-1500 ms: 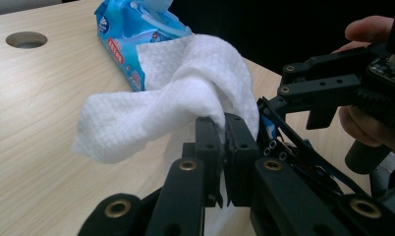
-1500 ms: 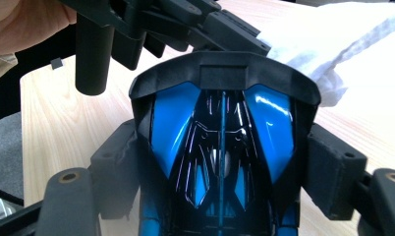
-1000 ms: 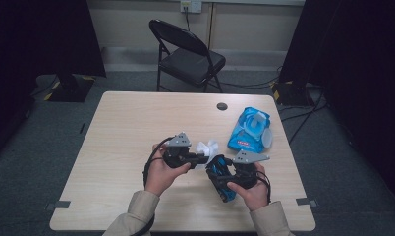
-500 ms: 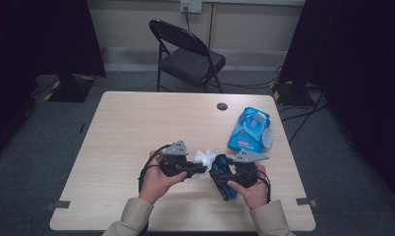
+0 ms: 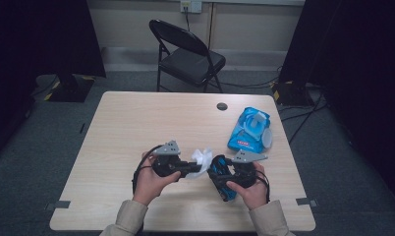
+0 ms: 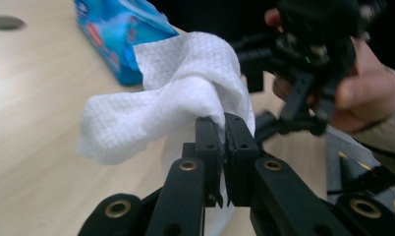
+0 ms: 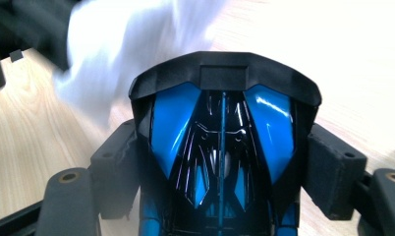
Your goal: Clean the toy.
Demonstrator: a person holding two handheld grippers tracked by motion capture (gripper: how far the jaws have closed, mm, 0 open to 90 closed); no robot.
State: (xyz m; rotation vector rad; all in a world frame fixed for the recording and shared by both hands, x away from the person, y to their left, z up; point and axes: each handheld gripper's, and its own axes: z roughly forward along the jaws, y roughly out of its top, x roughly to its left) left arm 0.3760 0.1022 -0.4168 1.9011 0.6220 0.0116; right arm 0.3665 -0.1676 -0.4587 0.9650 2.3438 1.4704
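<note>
My left gripper (image 5: 194,167) is shut on a crumpled white wipe (image 5: 202,157), which bulges up and to the left of the closed jaws in the left gripper view (image 6: 151,108). The wipe lies against the front end of a blue and black toy car (image 5: 226,192). My right gripper (image 5: 222,177) is shut on that car, its pads (image 7: 328,172) pressing both sides of the body (image 7: 222,132). Both are held just above the light wooden table (image 5: 136,123), near its front edge.
A blue pack of wipes (image 5: 249,129) with its lid open lies at the table's right. A dark round grommet (image 5: 222,106) sits near the far edge. A black folding chair (image 5: 188,56) stands beyond the table, and cables run across the floor at the right.
The left gripper has shifted the wipe a little toward the front edge, closer against the car. The right gripper and car have stayed in place.
</note>
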